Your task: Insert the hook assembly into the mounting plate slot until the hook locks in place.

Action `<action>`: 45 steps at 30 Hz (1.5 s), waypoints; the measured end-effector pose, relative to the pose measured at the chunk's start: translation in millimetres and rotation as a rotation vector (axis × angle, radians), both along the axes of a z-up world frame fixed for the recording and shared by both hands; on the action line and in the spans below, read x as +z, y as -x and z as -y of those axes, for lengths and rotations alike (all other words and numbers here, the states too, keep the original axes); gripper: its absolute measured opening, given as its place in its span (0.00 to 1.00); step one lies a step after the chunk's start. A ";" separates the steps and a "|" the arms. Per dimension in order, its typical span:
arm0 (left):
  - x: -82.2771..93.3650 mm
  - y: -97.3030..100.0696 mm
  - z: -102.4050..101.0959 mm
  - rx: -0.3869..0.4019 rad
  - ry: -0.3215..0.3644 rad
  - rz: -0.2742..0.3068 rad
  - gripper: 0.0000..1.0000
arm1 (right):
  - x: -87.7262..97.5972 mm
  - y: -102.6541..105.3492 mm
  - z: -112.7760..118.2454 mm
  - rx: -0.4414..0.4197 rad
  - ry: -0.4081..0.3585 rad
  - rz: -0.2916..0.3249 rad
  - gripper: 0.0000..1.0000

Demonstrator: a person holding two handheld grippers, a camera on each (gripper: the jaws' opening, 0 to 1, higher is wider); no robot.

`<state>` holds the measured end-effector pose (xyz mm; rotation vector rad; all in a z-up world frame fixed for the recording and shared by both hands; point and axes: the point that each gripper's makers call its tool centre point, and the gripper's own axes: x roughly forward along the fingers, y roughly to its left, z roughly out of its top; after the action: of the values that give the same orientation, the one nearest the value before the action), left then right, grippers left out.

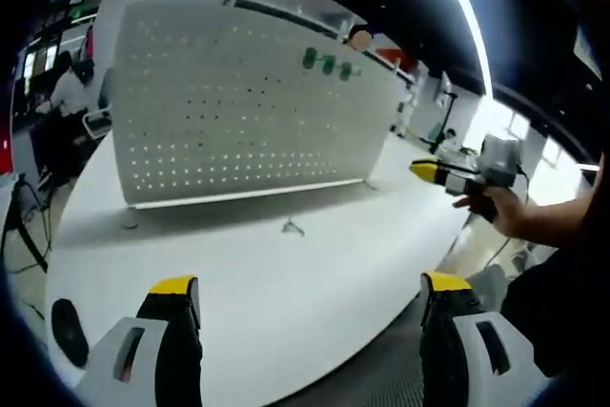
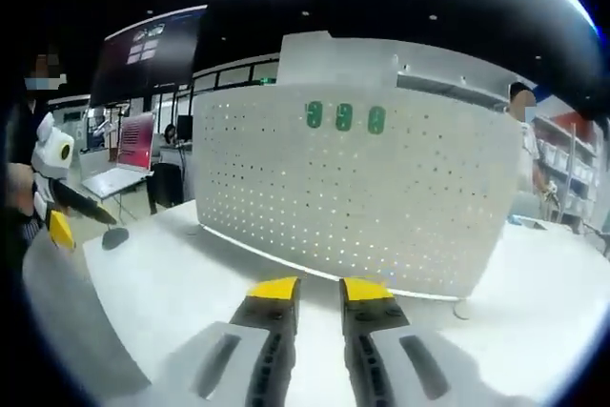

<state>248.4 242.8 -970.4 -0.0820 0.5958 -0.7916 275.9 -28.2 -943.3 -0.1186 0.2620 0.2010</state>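
A white perforated mounting plate [image 1: 248, 111] stands upright on the white table [image 1: 286, 312], with three green pegs [image 1: 329, 66] near its top edge. In front of the plate a small metal hook [image 1: 293, 227] lies on the table. My left gripper [image 1: 310, 285] hangs over the table's near edge, jaws wide open and empty, well short of the hook. In the right gripper view the plate [image 2: 362, 197] and green pegs [image 2: 343, 118] face me, and my right gripper [image 2: 320, 290] has its yellow tips close together with nothing between them.
A hand [image 1: 496, 205] holds the right gripper [image 1: 440, 172] off the table's right side. The left gripper [image 2: 59, 226] shows at the far left beside a person. A dark round object [image 2: 114, 237] lies on the table. Desks and people are behind.
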 end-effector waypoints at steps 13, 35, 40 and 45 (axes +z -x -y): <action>-3.9 1.7 -2.5 0.023 -0.002 -0.012 0.97 | -52.5 23.1 -37.8 0.126 -0.009 -0.156 0.15; -14.6 1.7 -13.2 0.071 0.015 -0.055 0.95 | -118.8 11.9 -77.3 0.286 0.038 -0.340 0.16; -15.7 0.9 -13.0 0.074 0.019 -0.061 0.95 | -136.8 -2.8 -84.4 0.311 0.052 -0.376 0.16; -17.8 -0.7 -8.6 0.063 0.019 -0.067 0.95 | -146.7 -21.7 -94.8 0.335 0.071 -0.379 0.16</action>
<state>249.1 251.5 -988.2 -0.1446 0.6461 -0.7355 297.6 66.6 -1090.0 -0.1949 0.6283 0.5496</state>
